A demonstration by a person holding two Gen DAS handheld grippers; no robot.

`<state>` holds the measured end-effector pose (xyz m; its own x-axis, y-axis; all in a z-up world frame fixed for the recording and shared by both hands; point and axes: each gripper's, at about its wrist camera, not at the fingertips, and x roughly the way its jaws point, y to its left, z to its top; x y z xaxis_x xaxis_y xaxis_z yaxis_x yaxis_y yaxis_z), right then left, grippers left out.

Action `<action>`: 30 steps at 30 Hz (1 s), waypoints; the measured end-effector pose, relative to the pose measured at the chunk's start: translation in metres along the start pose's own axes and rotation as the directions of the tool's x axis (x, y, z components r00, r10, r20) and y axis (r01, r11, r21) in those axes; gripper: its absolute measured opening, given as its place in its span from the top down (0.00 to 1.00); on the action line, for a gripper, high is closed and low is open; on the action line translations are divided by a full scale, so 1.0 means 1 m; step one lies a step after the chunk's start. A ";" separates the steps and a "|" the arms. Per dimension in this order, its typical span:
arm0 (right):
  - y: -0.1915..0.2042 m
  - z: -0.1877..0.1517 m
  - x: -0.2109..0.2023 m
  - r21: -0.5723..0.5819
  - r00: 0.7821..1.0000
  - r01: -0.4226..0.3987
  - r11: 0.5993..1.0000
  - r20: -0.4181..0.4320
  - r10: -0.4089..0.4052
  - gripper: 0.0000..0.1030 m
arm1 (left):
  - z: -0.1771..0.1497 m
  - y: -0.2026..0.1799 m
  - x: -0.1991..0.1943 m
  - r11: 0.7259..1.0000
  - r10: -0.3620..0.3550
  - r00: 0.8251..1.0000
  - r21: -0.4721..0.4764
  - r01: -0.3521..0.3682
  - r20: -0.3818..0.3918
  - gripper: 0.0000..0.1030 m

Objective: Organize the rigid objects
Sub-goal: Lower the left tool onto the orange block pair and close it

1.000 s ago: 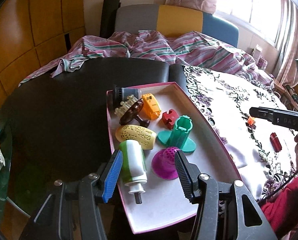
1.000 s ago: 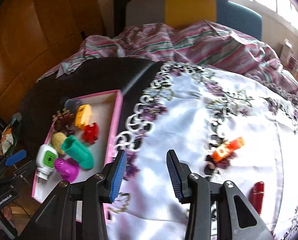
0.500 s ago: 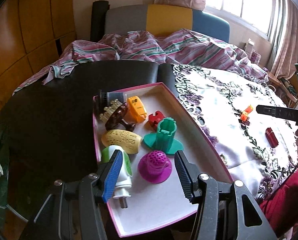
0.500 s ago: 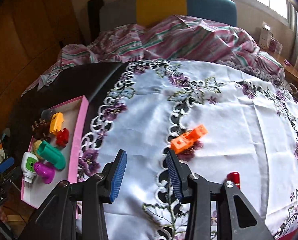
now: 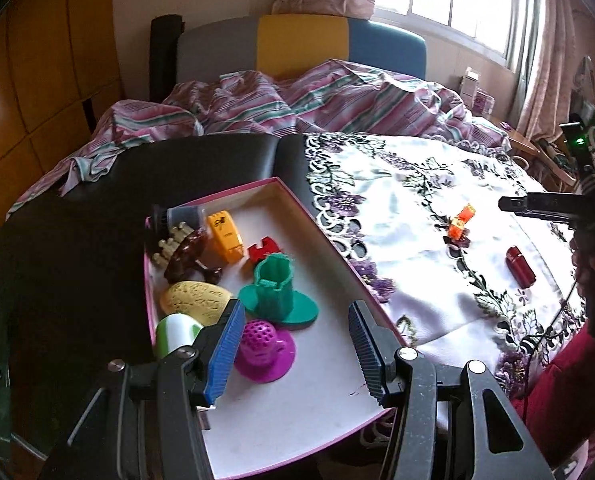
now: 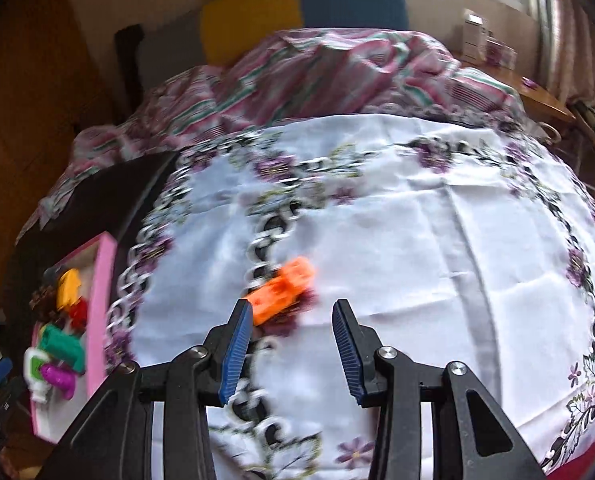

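Observation:
A pink-rimmed tray (image 5: 297, 208) on the dark table holds several small objects, among them a green stand (image 5: 275, 288), a purple cup (image 5: 263, 346), a yellow oval piece (image 5: 195, 300) and an orange block (image 5: 225, 236). My left gripper (image 5: 293, 354) is open and empty above the tray's near end. An orange brick (image 6: 283, 288) lies on the flowered tablecloth (image 6: 417, 240), just ahead of my open, empty right gripper (image 6: 293, 350). It also shows in the left wrist view (image 5: 461, 222), near a red cylinder (image 5: 519, 266). The tray also shows at the left of the right wrist view (image 6: 103, 292).
A striped blanket (image 5: 317, 100) is heaped behind the table, in front of a grey, yellow and blue headboard (image 5: 297, 44). The right gripper's body (image 5: 557, 206) reaches in from the right of the left wrist view. Wooden panels (image 5: 37, 60) line the left.
My right gripper has swung right and closed in on the orange brick, which now lies just ahead of its fingers. My left gripper has pulled back a little over the tray.

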<state>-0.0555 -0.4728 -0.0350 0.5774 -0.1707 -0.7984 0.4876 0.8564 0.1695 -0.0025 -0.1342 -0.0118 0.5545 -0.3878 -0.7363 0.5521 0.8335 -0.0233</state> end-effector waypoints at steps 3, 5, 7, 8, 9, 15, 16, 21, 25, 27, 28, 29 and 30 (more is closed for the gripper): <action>-0.027 -0.001 0.011 0.090 0.999 0.041 0.995 -0.004 -0.041 0.60 | 0.002 -0.008 0.000 1.000 -0.008 1.000 0.016 0.008 0.002 0.47; -0.047 0.001 0.008 0.195 0.999 0.026 0.980 0.016 -0.030 0.60 | 0.003 -0.011 0.000 1.000 -0.012 1.000 0.023 0.012 0.004 0.47; -0.059 0.000 0.005 0.247 0.999 0.023 0.969 0.029 -0.031 0.60 | 0.003 -0.015 0.001 0.999 -0.019 1.000 0.029 0.019 0.002 0.47; -0.063 -0.001 0.005 0.271 0.999 0.021 0.962 0.022 -0.028 0.60 | 0.004 -0.017 0.002 0.999 -0.021 1.000 0.034 0.021 0.000 0.47; -0.069 -0.002 0.006 0.296 1.000 0.013 0.955 0.017 -0.019 0.60 | 0.004 -0.019 0.003 0.999 -0.022 1.000 0.038 0.022 -0.003 0.47; -0.083 -0.005 0.008 0.367 1.000 0.013 0.930 -0.006 -0.012 0.60 | 0.005 -0.027 0.005 0.998 -0.035 0.999 0.051 0.036 -0.011 0.47; -0.085 -0.006 0.009 0.372 1.000 0.015 0.928 -0.012 -0.011 0.60 | 0.005 -0.028 0.005 0.998 -0.037 0.999 0.053 0.037 -0.011 0.47; -0.086 -0.008 0.013 0.382 0.999 0.029 0.924 -0.032 -0.018 0.60 | 0.006 -0.033 0.007 0.997 -0.049 0.999 0.063 0.050 -0.014 0.47; -0.087 -0.009 0.014 0.391 0.999 0.032 0.920 -0.042 -0.017 0.60 | 0.010 -0.042 0.010 0.995 -0.065 0.998 0.079 0.066 -0.014 0.47; -0.089 -0.009 0.015 0.397 0.999 0.032 0.917 -0.045 -0.015 0.60 | 0.012 -0.046 0.010 0.993 -0.072 0.997 0.088 0.073 -0.011 0.47; -0.089 -0.010 0.014 0.401 0.999 0.032 0.916 -0.045 -0.015 0.60 | 0.014 -0.049 0.011 0.993 -0.077 0.997 0.093 0.078 -0.011 0.47; -0.090 -0.010 0.014 0.402 0.999 0.031 0.915 -0.043 -0.015 0.60 | 0.015 -0.051 0.012 0.992 -0.081 0.997 0.095 0.082 -0.011 0.47; -0.090 -0.010 0.014 0.404 0.999 0.030 0.914 -0.042 -0.014 0.60 | 0.016 -0.052 0.012 0.992 -0.085 0.996 0.098 0.085 -0.011 0.47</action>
<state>-0.0979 -0.5476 -0.0672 0.5423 -0.1616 -0.8245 0.7274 0.5814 0.3645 -0.0145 -0.1892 -0.0087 0.4989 -0.4526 -0.7391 0.6556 0.7549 -0.0197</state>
